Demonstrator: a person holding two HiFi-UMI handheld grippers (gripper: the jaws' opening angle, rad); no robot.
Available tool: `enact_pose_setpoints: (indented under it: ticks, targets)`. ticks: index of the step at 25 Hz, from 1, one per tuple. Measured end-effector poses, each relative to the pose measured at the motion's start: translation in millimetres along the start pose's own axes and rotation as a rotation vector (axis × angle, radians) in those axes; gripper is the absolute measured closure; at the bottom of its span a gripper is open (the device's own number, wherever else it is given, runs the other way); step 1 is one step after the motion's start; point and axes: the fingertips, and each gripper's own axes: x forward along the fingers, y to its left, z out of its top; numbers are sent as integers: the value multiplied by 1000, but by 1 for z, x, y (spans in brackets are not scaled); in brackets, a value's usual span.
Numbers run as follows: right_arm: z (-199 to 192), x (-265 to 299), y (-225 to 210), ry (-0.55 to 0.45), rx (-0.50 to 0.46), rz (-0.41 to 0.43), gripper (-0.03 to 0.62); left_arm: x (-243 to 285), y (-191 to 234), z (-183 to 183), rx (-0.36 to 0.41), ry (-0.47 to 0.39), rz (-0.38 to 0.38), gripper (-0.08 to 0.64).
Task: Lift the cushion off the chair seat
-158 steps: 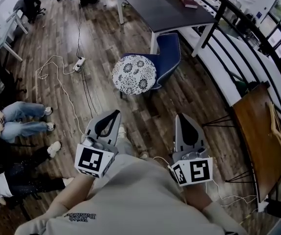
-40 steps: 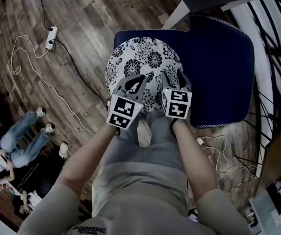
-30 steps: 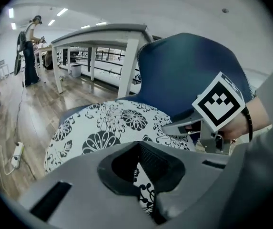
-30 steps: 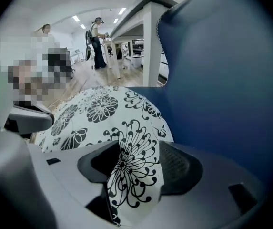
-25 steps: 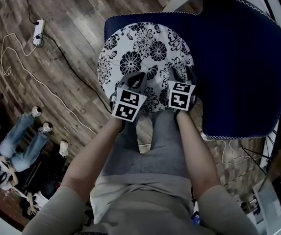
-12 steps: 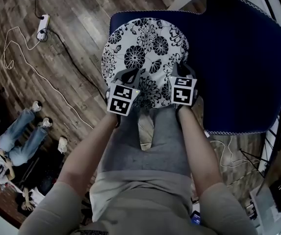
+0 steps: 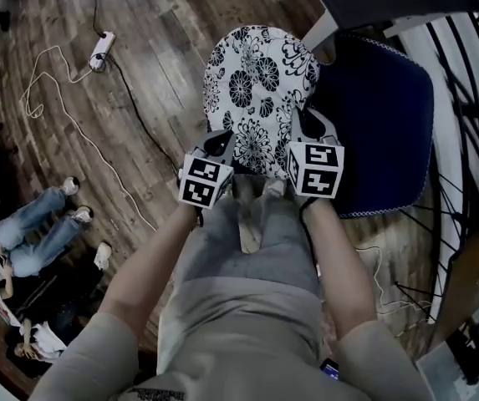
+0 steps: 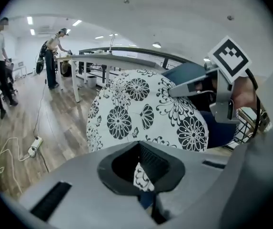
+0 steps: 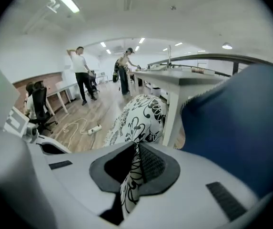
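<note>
The blue chair (image 7: 389, 124) sits at the right. The floral cushion (image 7: 256, 82) is tipped up over its left edge; whether the far rim still touches the seat is unclear. Both forearms reach forward side by side, with the grippers angled down. The left gripper (image 7: 219, 144) clamps the cushion's near hem. The right gripper (image 7: 308, 124) has just been closing its jaws and pinches the same hem. The marker cubes bear only black-and-white squares, and the shirt print is unreadable.

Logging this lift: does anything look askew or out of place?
Only the cushion: it slopes steeply, pinched at its near edge by the left gripper and right gripper, beside the blue chair. Nothing looks damaged.
</note>
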Motion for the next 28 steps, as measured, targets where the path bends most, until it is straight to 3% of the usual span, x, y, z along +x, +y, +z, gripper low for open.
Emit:
enact_pose_setpoints:
  ticks: [6, 9, 14, 16, 20, 24, 28]
  targets:
    - [122, -94, 15, -179, 11, 28, 569, -89, -10, 73, 14, -80, 34, 555]
    - [189, -154, 18, -291, 10, 50, 569, -135, -18, 128, 24, -108, 36, 555]
    - [294, -262, 20, -479, -13, 61, 569, -213, -41, 243, 91, -266, 9, 555]
    - [322, -303, 33, -555, -13, 72, 568, -253, -46, 272, 104, -336, 6, 555]
    - [350, -360, 58, -682, -88, 84, 568, -308, -57, 301, 135, -457, 2, 555]
    - [337, -316, 55, -686, -203, 303, 568, -284, -65, 279, 66, -477, 137, 555]
    - [324, -298, 36, -763, -228, 337, 568, -263, -70, 286, 73, -576, 161, 555]
